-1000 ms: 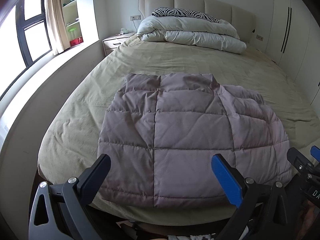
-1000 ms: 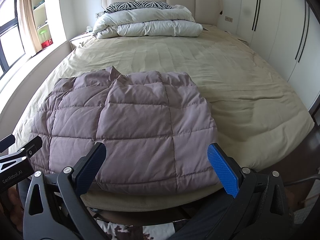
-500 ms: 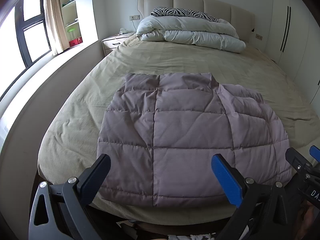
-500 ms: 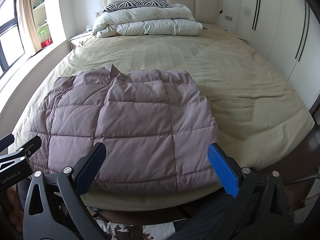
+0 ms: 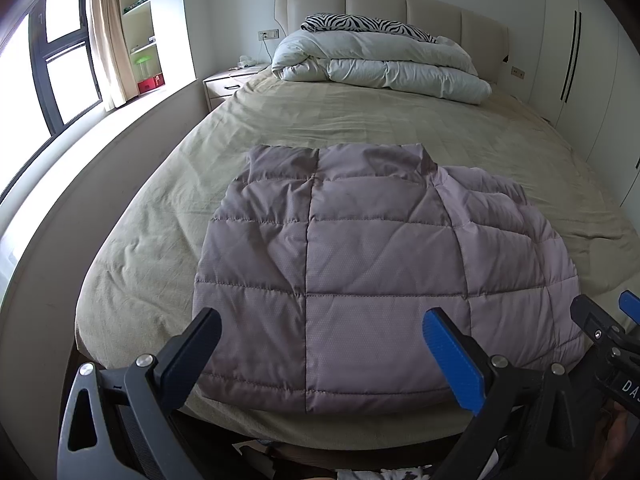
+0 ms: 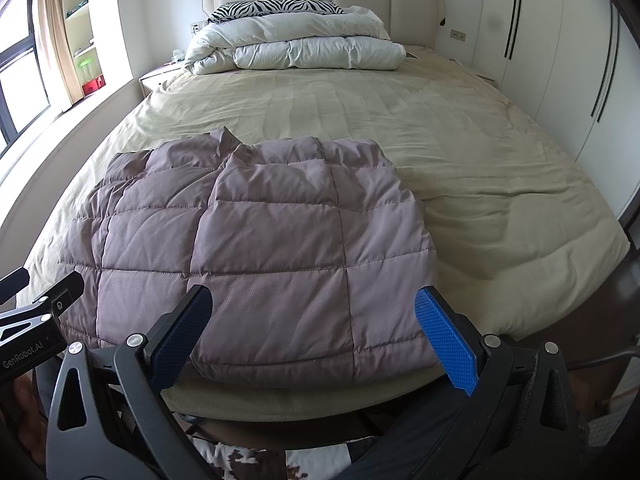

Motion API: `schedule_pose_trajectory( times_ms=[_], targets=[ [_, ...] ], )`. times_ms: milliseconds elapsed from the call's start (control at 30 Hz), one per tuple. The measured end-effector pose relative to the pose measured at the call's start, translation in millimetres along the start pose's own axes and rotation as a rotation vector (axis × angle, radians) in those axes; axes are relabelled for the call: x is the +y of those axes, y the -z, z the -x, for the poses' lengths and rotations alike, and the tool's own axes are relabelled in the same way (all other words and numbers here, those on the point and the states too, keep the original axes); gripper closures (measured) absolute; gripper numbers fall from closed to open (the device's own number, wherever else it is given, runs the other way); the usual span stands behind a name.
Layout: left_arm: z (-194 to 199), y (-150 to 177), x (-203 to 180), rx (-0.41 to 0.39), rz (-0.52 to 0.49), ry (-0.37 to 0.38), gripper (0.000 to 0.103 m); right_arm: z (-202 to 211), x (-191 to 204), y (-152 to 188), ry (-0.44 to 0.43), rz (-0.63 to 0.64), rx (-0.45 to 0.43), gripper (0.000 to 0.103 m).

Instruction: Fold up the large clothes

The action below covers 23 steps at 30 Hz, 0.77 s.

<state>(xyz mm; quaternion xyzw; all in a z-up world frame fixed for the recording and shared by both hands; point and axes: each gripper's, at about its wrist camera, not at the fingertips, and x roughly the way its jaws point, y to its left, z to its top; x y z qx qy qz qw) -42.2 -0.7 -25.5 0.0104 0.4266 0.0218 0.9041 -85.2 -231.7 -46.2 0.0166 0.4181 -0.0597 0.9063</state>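
A mauve quilted puffer jacket lies flat and folded on the near end of the beige bed, its hem at the bed's front edge. It also shows in the right wrist view. My left gripper is open and empty, held just before the hem over its left part. My right gripper is open and empty, before the hem's right part. Each gripper shows at the edge of the other's view.
A folded white duvet and a zebra-print pillow lie at the headboard. A nightstand and low window ledge run along the left. White wardrobes stand on the right.
Both grippers have drifted very slightly; the jacket lies as before and nothing was grasped.
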Motion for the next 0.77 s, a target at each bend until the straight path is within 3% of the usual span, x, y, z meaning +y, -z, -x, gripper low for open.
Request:
schedule_pose_trajectory(
  times_ms=[767],
  targets=[
    [-0.3,1.9,2.2,-0.013,-0.008,0.003,0.000,-0.2,1.5,0.4,0.001,-0.001,0.001,0.000]
  ],
)
